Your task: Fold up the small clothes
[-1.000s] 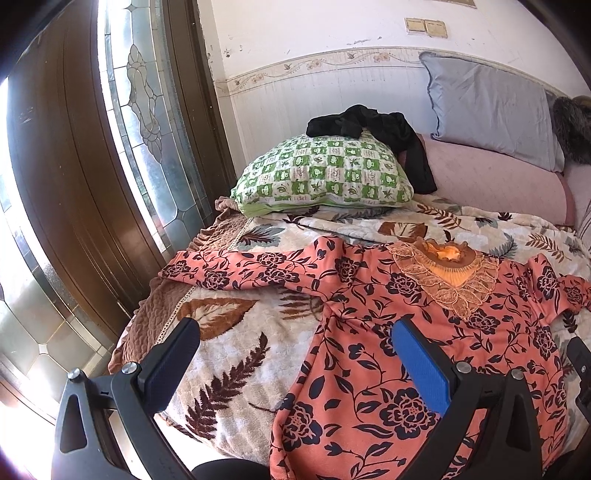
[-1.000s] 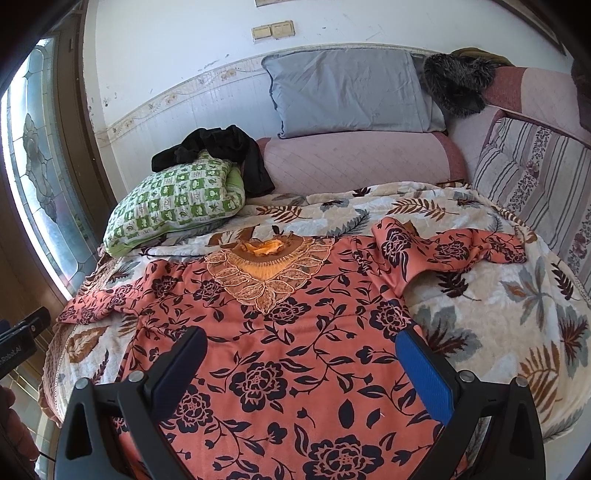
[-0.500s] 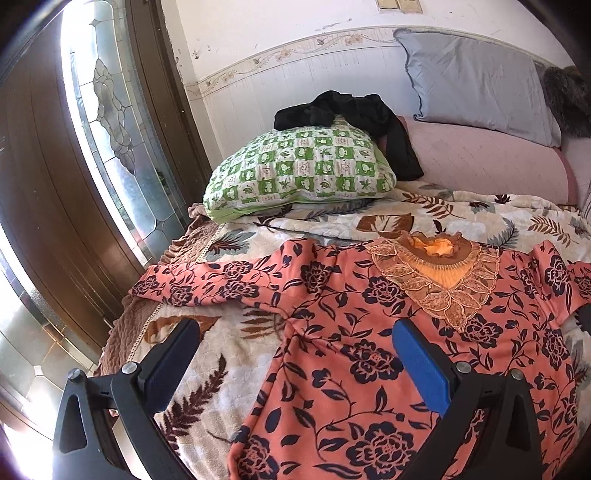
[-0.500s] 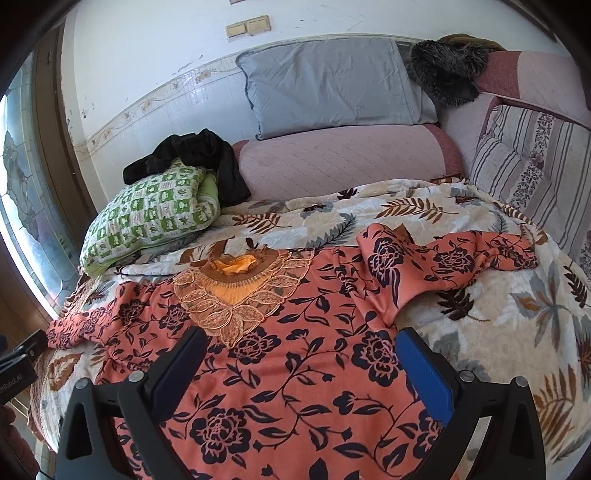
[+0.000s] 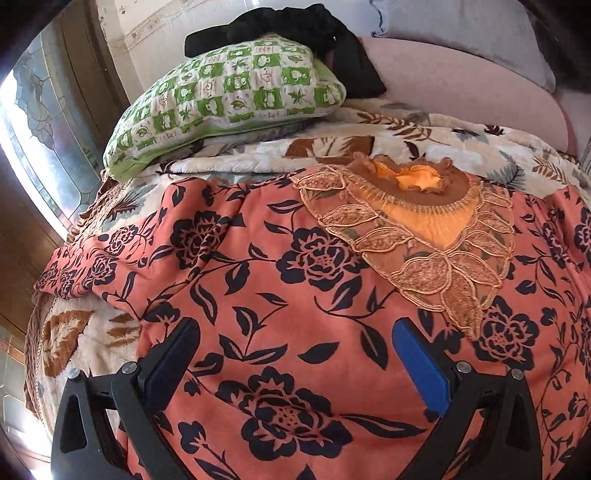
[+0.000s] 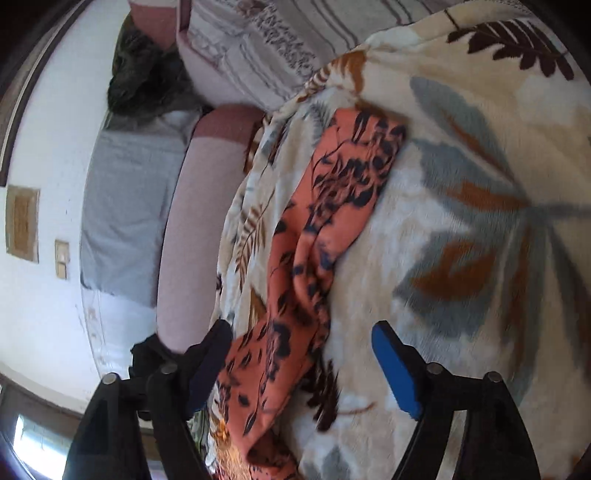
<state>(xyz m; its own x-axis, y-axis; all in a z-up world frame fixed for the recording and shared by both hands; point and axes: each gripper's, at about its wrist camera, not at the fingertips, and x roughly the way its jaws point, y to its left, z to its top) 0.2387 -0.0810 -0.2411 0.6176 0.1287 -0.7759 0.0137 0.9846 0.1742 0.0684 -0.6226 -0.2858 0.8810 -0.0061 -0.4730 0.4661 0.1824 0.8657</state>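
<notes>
A coral blouse with dark flowers [image 5: 295, 295] lies spread face up on the bed, with an orange lace collar [image 5: 417, 229] at its neck. Its left sleeve [image 5: 110, 254] reaches toward the bed's left edge. My left gripper [image 5: 291, 347] is open and empty, low over the blouse's chest. In the right wrist view, which is rolled sideways, the blouse's right sleeve [image 6: 325, 206] lies rumpled on the blanket. My right gripper [image 6: 299, 350] is open and empty, with the sleeve's near part between its fingers.
A leaf-patterned blanket [image 6: 461, 221] covers the bed. A green checked pillow [image 5: 229, 96] with a black garment [image 5: 288, 26] on it lies at the head. A pink bolster [image 5: 461, 85], a grey pillow [image 6: 125, 214] and a striped cushion [image 6: 280, 48] line the back. A glass door [image 5: 40, 122] stands left.
My left gripper has moved forward and down over the blouse. My right gripper has swung right, rolled sideways and dropped close over the right sleeve.
</notes>
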